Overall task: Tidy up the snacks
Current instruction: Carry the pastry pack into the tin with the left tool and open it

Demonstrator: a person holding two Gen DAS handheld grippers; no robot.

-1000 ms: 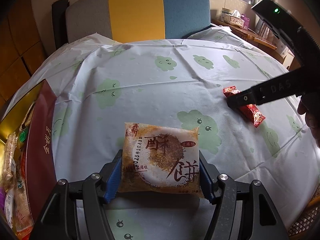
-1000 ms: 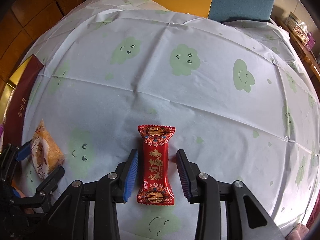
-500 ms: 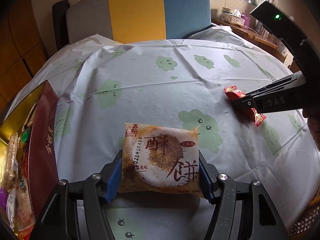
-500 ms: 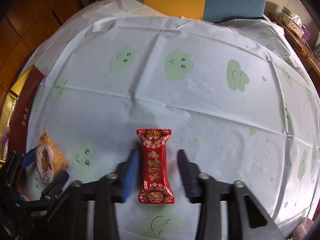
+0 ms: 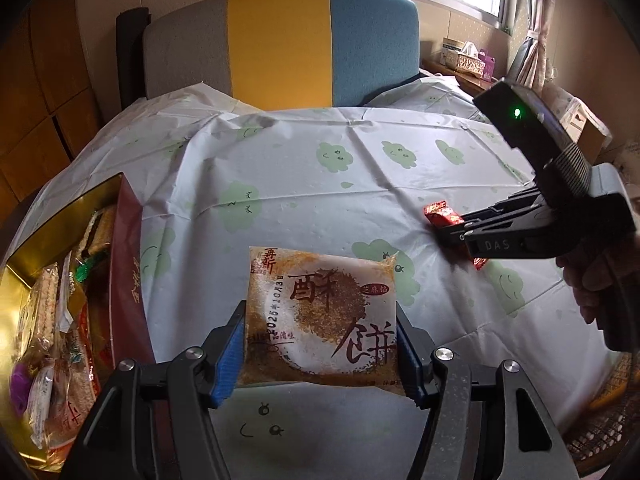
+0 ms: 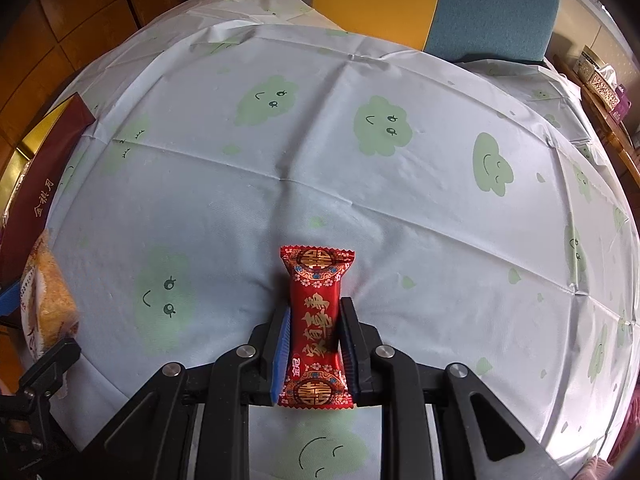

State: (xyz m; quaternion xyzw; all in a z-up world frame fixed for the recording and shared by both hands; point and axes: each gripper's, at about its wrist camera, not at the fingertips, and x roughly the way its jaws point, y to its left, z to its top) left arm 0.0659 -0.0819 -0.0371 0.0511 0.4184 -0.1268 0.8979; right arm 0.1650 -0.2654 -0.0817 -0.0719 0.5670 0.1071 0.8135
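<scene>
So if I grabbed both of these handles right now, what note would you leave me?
Left gripper: shut on the sesame cake packet.
Right gripper: jaws have just closed on the red candy, which lies on the tablecloth.
Snack box, at the table's left edge, already holds several snacks.
Left to do: carry both snacks over and put them in the box.

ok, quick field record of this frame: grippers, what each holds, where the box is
left gripper: shut on sesame cake packet
right gripper: jaws have just been closing, now shut on red candy
gift box: open, at the table's left edge, snacks inside
tablecloth: pale, green cloud print
chair: grey, yellow, blue back, far side
</scene>
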